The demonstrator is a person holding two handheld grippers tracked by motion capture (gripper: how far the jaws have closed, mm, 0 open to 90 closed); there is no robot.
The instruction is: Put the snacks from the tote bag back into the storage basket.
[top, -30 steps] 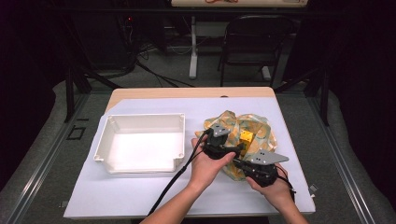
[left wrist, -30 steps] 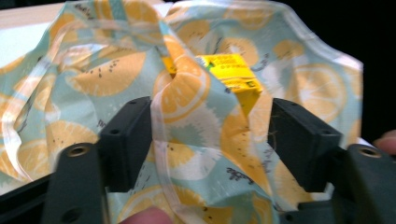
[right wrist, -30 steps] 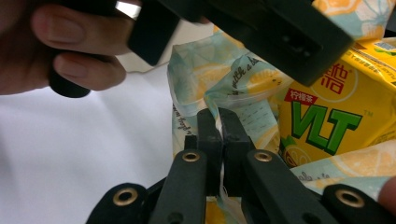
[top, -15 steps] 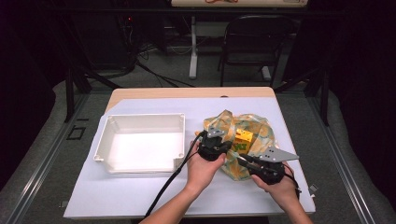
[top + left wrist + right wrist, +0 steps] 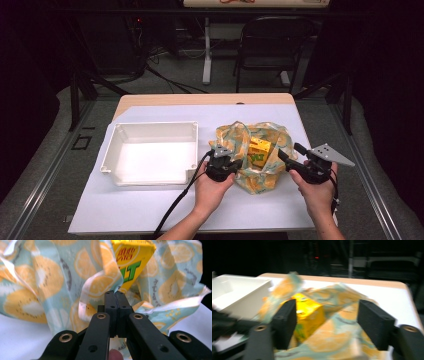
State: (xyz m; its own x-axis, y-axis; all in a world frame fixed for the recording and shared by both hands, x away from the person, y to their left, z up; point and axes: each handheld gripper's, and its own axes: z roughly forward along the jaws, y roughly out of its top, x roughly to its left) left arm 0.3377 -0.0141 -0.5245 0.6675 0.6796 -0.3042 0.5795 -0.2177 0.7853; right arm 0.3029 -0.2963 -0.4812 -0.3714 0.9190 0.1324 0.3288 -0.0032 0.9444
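Left claw [image 5: 115, 293] pinching the fruit-print bag [image 5: 260, 172], right claw [image 5: 289, 154] spread: a tug could tip the yellow carton [image 5: 259, 151] out.

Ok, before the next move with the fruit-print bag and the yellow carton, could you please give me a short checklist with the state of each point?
1. Left gripper is shut on the bag: ok, its jaws pinch the hem of the bag's opening.
2. Right gripper is free of the bag: ok, its jaws have just been opening and stand wide apart, pressing on no cloth.
3. Carton is reachable: ok, its top shows through the bag's open mouth.
4. Tray is ready to receive something: ok, it stands beside the bag with nothing in it.
5. Carton is loose inside the bag: cannot tell, cloth hides its lower part.
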